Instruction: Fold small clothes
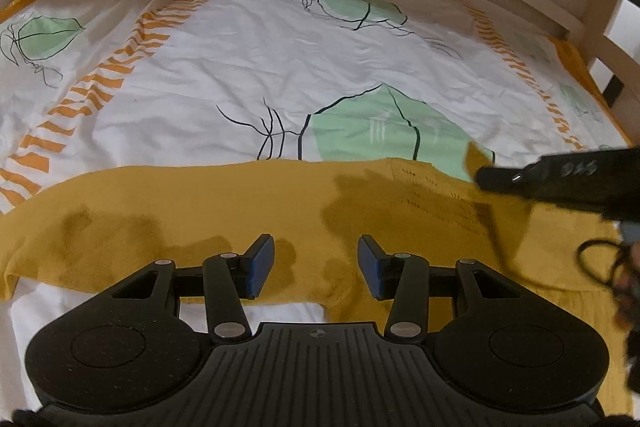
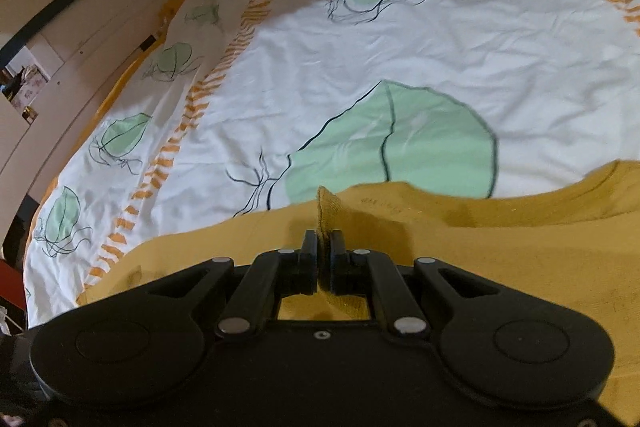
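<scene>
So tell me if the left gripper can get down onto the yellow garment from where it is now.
Probably yes. The left gripper hangs open just above the yellow garment, with nothing between its blue pads and the cloth. The right gripper pinches a corner well off to the side, clear of that path.

Mustard-yellow garment (image 1: 200, 203), white bedsheet (image 1: 240, 67) with green shapes, orange stripes

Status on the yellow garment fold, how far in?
Done: the mustard-yellow knit garment lies spread on the white leaf-print bedsheet. In hand: the right gripper is shut on a pinched fold of its fabric; the left gripper is open above it, empty. Left: no finished fold visible yet.
</scene>
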The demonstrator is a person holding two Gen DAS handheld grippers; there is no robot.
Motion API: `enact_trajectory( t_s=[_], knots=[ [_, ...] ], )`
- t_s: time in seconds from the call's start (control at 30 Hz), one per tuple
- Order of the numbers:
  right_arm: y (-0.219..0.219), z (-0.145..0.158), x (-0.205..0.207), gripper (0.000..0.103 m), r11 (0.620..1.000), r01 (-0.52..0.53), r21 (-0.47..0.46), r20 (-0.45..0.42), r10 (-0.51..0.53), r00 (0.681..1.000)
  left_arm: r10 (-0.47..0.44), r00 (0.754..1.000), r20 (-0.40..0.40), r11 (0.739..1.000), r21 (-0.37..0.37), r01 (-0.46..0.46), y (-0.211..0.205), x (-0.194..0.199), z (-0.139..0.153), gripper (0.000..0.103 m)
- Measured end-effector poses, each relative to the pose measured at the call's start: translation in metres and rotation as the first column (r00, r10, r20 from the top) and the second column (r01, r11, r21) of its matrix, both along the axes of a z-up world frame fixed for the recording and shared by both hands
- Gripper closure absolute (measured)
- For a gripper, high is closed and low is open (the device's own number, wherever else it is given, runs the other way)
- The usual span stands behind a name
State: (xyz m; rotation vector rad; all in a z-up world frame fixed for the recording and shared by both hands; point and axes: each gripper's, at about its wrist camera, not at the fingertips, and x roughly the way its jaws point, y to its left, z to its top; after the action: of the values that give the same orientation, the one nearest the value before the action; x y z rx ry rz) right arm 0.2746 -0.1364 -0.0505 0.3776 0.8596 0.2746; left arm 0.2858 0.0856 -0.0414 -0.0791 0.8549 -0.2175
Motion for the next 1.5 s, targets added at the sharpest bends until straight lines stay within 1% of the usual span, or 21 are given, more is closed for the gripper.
enact_trajectory(
  t_s=[0.13,0.3,0.33,0.4,0.5,0.57,0.6,0.63,0.7,0.77,0.83,0.9,1.0,1.17,1.27,1.4,1.43,1.5],
  knots=[
    [0.008,-0.016,0.004,0.088,0.999,0.012,0.042,-0.006,-0.012,1.000,-0.003,1.000,-0.010,1.000,-0.001,0.002,-0.001,0.003,-0.002,0.058],
    [0.015,-0.030,0.001,0.088,0.995,-0.028,0.096,0.010,0.027,1.000,-0.008,1.000,-0.022,1.000,-0.007,0.008,-0.003,0.007,-0.006,0.058],
    [0.016,-0.031,0.001,0.083,0.993,-0.047,0.106,0.016,0.045,0.999,-0.008,1.000,-0.023,1.000,-0.012,0.008,-0.003,0.008,-0.007,0.058],
    [0.014,-0.028,-0.003,0.082,0.994,-0.048,0.097,0.044,0.044,0.998,-0.007,1.000,-0.023,1.000,-0.018,0.006,-0.002,0.010,-0.008,0.058],
    [0.004,-0.020,-0.009,0.081,0.998,-0.038,0.041,0.083,0.035,0.996,0.001,1.000,-0.016,1.000,-0.024,-0.001,-0.003,0.010,-0.009,0.058],
    [-0.010,-0.016,-0.016,0.073,1.000,-0.020,-0.007,0.102,0.021,0.995,0.005,1.000,-0.012,0.999,-0.039,-0.005,-0.004,0.011,-0.011,0.058],
    [-0.018,-0.014,-0.021,0.058,1.000,-0.010,-0.026,0.110,0.013,0.994,0.004,1.000,-0.012,0.999,-0.046,-0.004,-0.006,0.011,-0.011,0.058],
    [-0.029,-0.012,-0.027,0.045,0.999,0.006,-0.047,0.116,-0.001,0.993,-0.004,1.000,-0.012,0.999,-0.053,0.004,-0.009,0.011,-0.012,0.058],
    [-0.049,-0.011,-0.039,0.038,0.997,0.034,-0.074,0.122,-0.025,0.992,-0.022,1.000,-0.015,0.998,-0.058,0.021,-0.015,0.012,-0.015,0.058],
    [-0.071,-0.013,-0.053,0.036,0.992,0.059,-0.111,0.125,-0.044,0.991,-0.041,0.999,-0.016,0.997,-0.059,0.040,-0.024,0.013,-0.016,0.058],
    [-0.096,-0.015,-0.069,0.025,0.983,0.096,-0.159,0.122,-0.077,0.990,-0.060,0.998,-0.005,0.997,-0.057,0.060,-0.033,0.013,-0.016,0.058],
    [-0.117,-0.018,-0.083,0.023,0.973,0.126,-0.195,0.122,-0.103,0.987,-0.073,0.997,0.009,0.996,-0.043,0.074,-0.043,0.013,-0.017,0.058],
    [-0.151,-0.019,-0.103,0.022,0.949,0.174,-0.263,0.127,-0.144,0.981,-0.107,0.994,0.004,0.994,-0.013,0.107,-0.058,0.013,-0.022,0.058],
    [-0.192,-0.021,-0.126,0.019,0.921,0.228,-0.315,0.156,-0.186,0.970,-0.160,0.987,-0.013,0.986,0.042,0.160,-0.087,0.013,-0.039,0.058],
    [-0.207,-0.022,-0.134,0.017,0.914,0.255,-0.315,0.189,-0.203,0.961,-0.185,0.983,-0.020,0.981,0.056,0.186,-0.100,0.012,-0.047,0.058],
    [-0.219,-0.020,-0.131,0.015,0.925,0.230,-0.301,0.177,-0.183,0.967,-0.206,0.977,-0.051,0.977,0.046,0.208,-0.108,0.012,-0.061,0.058],
    [-0.222,-0.019,-0.129,0.014,0.925,0.231,-0.301,0.180,-0.182,0.967,-0.201,0.978,-0.058,0.978,0.047,0.204,-0.109,0.012,-0.064,0.058],
    [-0.229,-0.020,-0.128,0.011,0.918,0.241,-0.315,0.182,-0.191,0.965,-0.197,0.979,-0.050,0.979,0.040,0.199,-0.108,0.012,-0.066,0.058]
  ],
)
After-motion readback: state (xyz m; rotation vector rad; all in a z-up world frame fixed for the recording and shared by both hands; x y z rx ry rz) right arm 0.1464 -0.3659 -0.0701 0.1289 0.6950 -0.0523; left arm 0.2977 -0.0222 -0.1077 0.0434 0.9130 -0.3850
